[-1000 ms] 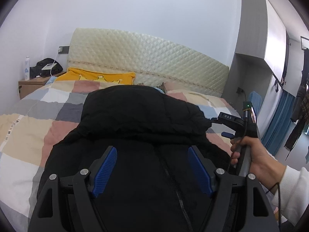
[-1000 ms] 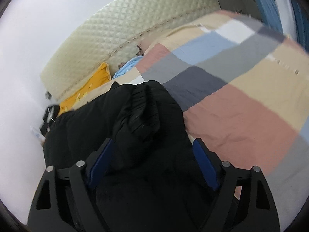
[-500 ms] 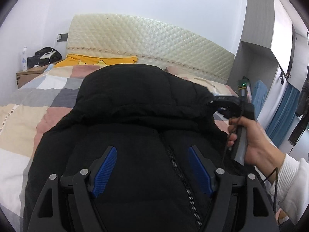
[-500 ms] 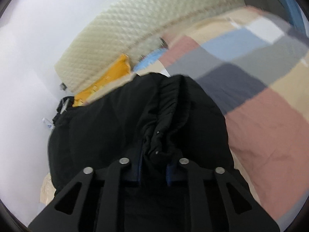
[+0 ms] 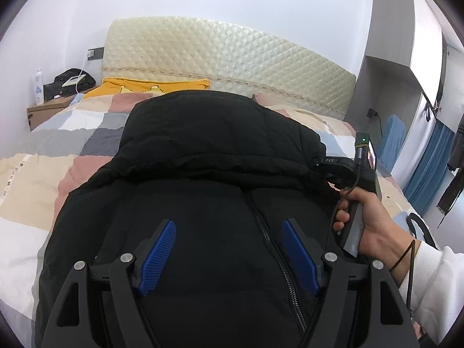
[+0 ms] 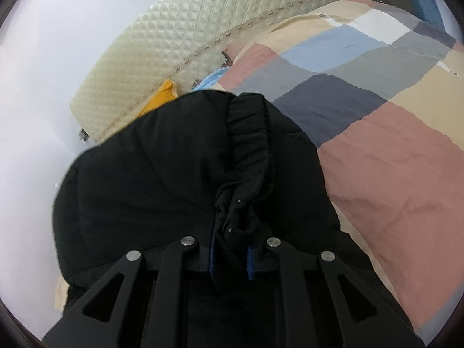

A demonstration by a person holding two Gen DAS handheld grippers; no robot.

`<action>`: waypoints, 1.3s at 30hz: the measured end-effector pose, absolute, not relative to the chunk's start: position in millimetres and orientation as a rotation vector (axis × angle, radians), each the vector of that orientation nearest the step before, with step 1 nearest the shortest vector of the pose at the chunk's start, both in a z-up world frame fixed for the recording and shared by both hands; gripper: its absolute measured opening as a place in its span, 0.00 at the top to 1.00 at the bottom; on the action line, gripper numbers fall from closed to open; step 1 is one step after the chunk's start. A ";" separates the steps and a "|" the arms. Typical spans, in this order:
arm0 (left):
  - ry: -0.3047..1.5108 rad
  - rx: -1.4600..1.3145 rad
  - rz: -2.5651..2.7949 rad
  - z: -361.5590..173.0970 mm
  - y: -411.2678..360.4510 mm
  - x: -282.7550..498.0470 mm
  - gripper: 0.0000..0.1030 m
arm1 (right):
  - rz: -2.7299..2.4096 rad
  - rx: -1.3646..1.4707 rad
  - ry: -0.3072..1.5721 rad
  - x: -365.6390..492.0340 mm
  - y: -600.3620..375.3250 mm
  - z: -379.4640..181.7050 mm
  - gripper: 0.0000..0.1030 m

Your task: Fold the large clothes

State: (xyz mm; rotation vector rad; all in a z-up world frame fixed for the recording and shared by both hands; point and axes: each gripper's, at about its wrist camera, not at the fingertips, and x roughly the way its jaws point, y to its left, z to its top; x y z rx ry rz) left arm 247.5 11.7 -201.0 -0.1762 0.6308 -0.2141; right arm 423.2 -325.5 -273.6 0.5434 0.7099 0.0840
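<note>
Black padded jacket (image 5: 203,191) on checked bedspread (image 5: 40,179); right gripper (image 6: 232,256) clenched on its cuff, left gripper (image 5: 229,249) released above it.

Left wrist view: jacket fills centre & lower part of frame, zip (image 5: 272,249) running down betw. the two blue pads (image 5: 158,253), which stand wide apart w/ nothing pinched; contact w/ fabric below cannot be told. At right edge of same view, a hand (image 5: 368,223) w/ white sleeve grips handle of right gripper, its tip at jacket's right side. Right wrist view: gathered cuff (image 6: 249,148) of sleeve runs from centre of frame down into the nearly closed jaws, fabric bunched betw. pads. Bedspread at right, quilted headboard (image 6: 162,58) in upper left, yellow garment (image 5: 156,85) near headboard, behind jacket.
</note>
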 end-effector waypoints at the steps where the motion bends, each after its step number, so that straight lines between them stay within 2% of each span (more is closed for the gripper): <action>1: 0.633 -0.179 -0.215 -201.6 12.3 248.9 0.27 | 0.079 0.528 0.715 425.3 -324.6 -273.3 0.84; 5: 0.637 -0.198 -0.210 -200.9 13.7 248.7 0.27 | 0.046 0.414 0.702 416.4 -315.8 -254.7 0.79; 6: 0.634 -0.201 -0.209 -199.7 14.4 248.1 0.27 | 0.047 0.392 0.708 414.9 -313.7 -250.6 0.71; 7: 0.631 -0.200 -0.205 -199.2 15.2 250.3 0.27 | 0.062 0.368 0.717 411.3 -310.9 -245.0 0.57; 9: 0.620 -0.199 -0.202 -197.5 15.2 247.7 0.27 | 0.076 0.324 0.702 398.1 -306.0 -232.5 0.44; 24: 0.520 -0.074 -0.198 -174.3 -11.9 200.9 0.27 | 0.123 0.128 0.566 245.7 -271.2 -144.1 0.44; 34: 0.499 -0.029 -0.238 -165.9 -25.5 171.2 0.27 | 0.210 0.065 0.537 155.6 -250.3 -136.7 0.44; 39: 0.513 -0.032 -0.254 -167.0 -24.8 165.6 0.27 | 0.217 0.066 0.575 142.7 -265.2 -142.8 0.44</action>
